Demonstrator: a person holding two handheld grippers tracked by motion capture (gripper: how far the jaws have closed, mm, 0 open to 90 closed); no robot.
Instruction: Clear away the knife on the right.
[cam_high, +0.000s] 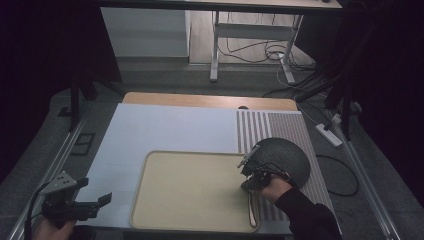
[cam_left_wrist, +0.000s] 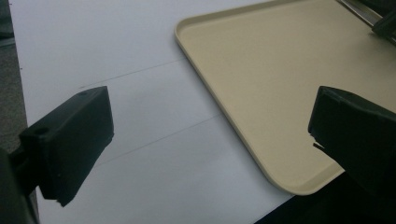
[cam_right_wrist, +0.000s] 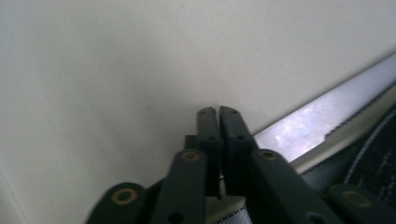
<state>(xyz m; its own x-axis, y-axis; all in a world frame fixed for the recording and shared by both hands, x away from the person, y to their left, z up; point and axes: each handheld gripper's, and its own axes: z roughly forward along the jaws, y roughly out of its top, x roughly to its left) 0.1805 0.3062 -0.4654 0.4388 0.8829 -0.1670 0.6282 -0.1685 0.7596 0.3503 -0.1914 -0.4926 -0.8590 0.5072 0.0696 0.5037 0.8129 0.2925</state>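
The right tool (cam_right_wrist: 217, 112), jaws nearly shut and empty, hovers low over the tray (cam_high: 190, 220), bottom centre; the left tool (cam_high: 107, 199) waits wide. Next likely a grasp at the tray's rim.

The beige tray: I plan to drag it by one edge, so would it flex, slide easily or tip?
The tray looks like rigid moulded plastic with a raised rim, so it probably stays stiff. It lies flat on a smooth white sheet, so it likely slides readily. Broad and shallow, it seems unlikely to tip.
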